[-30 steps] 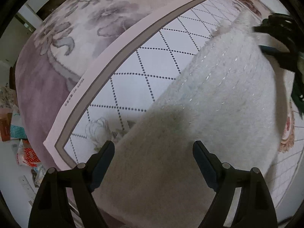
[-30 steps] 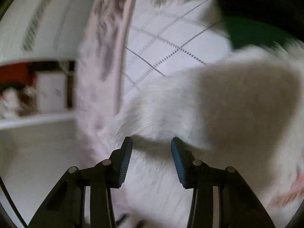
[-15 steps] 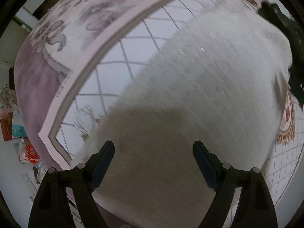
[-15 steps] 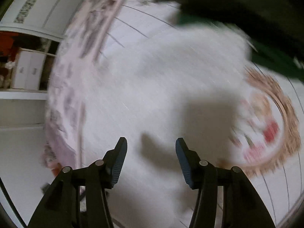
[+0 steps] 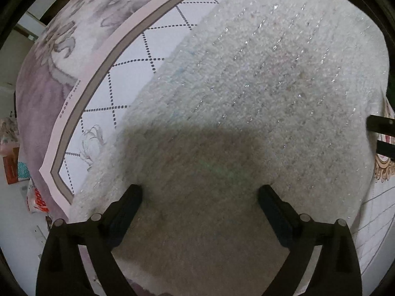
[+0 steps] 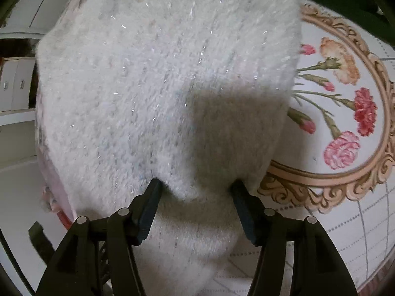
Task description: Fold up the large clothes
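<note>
A: Where was the fuzzy white sweater (image 5: 259,93)?

B: Flat on the floral bedspread (image 5: 103,24), folded edge beside the carnation medallion (image 6: 345,103). The left gripper (image 5: 200,194) hung spread wide above it, still widening, gripping nothing. The right gripper (image 6: 195,192) was also opening, a hump of knit between its jaws, seemingly unpinched.

A: The risk?

B: I'd judge the fluff could snag a right pad (image 6: 150,204) as it lifted, dragging the fold askew.

Small printed lettering on bedspread (image 5: 98,56) border, too small to read
</note>
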The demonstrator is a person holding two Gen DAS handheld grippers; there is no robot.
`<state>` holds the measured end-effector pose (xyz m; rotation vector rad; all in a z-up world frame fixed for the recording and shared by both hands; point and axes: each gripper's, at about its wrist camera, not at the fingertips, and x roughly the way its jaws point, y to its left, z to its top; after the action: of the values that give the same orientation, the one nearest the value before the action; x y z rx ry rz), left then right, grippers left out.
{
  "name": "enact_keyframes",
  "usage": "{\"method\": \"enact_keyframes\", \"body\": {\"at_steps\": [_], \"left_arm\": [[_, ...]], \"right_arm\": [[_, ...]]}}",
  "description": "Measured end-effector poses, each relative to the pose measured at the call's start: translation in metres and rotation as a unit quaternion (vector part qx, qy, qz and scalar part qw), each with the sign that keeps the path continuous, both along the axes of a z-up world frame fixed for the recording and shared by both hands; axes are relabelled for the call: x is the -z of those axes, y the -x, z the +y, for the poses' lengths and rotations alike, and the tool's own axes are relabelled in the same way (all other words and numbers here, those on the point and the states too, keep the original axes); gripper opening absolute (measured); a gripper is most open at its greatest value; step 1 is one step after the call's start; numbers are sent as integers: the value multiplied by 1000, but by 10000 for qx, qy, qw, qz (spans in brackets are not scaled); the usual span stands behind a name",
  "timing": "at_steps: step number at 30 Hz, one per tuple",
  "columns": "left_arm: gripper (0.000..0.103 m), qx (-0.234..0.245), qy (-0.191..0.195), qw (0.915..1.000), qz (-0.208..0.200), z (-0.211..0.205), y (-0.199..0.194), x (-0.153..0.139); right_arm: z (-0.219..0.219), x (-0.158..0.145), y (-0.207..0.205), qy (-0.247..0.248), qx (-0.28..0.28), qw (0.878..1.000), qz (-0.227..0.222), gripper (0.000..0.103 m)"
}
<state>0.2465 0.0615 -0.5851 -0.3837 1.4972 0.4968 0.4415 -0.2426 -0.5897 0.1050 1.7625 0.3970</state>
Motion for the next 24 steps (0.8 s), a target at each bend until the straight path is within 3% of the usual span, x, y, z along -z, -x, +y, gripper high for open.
{"method": "enact_keyframes", "body": {"at_steps": [4,7,13,14,15,17,19,21,22,24], "left_arm": [[98,-24,6,10000,20,5,20,-1],[98,-91,26,10000,10,4,26,1],[98,-279,101,9995,-54,7,23,-2],[98,-287,98,9995,-44,8,21,-3],[98,-286,105,9995,-30,8,20,-2],[98,-272,113,9996,-39,8,13,2],[98,-216,91,9997,-50,9,15,3],[98,-191,66,9998,-12,5,16,1],[98,-199,68,9998,7,2,14,1],[98,-297,128,9995,-37,-1,20,-12]], "right_arm": [[-27,-27,-10,-188,444,9983,-313,62],[-51,-36,-36,-358,970,9923,-676,72],[-69,1,-98,-776,1570,9820,-711,73],[-69,12,-104,-1086,1631,9791,-545,72],[-68,21,-108,-1327,1683,9760,-380,58],[-68,19,-113,-1531,1673,9728,-468,26],[-69,-3,-114,-1517,1569,9710,-977,23],[-78,-3,-116,-1248,1596,9717,-1212,16],[-84,12,-120,-1069,1645,9758,-963,17],[-91,24,-124,-1121,1804,9758,-523,36]]}}
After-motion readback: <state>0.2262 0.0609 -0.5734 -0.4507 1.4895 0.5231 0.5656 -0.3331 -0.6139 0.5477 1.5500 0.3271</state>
